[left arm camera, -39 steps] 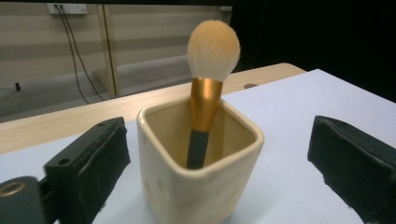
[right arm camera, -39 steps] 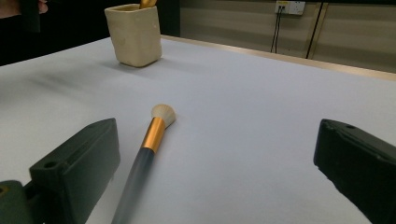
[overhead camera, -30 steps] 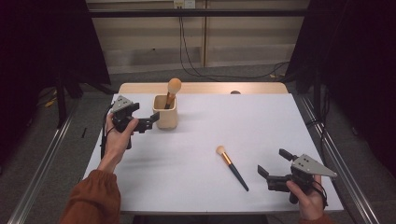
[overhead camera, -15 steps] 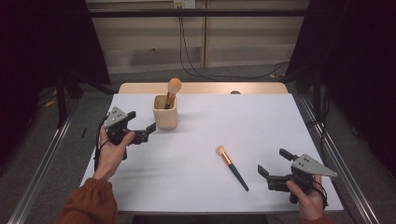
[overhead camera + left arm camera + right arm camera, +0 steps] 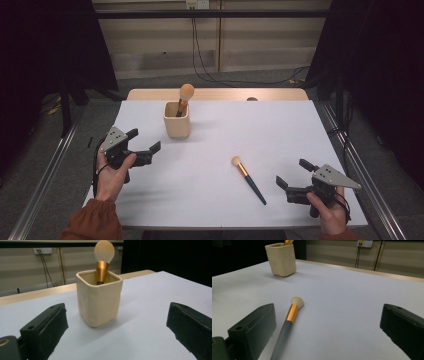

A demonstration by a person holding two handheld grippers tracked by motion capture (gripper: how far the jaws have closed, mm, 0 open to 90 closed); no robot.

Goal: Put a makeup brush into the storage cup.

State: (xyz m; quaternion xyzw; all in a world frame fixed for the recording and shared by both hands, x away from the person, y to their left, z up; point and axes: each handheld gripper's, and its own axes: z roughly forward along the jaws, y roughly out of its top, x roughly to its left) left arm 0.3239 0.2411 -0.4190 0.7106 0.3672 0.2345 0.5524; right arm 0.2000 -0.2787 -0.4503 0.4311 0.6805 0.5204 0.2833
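Here, loose brush (image 5: 248, 178) flat, bristles toward the cup (image 5: 177, 120), both tongs spread, empty.

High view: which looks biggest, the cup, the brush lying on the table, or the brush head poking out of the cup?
1. Brush lying on the table, longest.
2. Cup, shorter but much wider.
3. Brush head poking out of the cup, smallest.

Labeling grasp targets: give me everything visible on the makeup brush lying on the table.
The makeup brush lies flat on the white table, bristles toward the cup side. It has a small rounded tan bristle head, a gold ferrule and a slim dark handle that looks like plastic. Nothing grips it; its handle end lies near the open right gripper.
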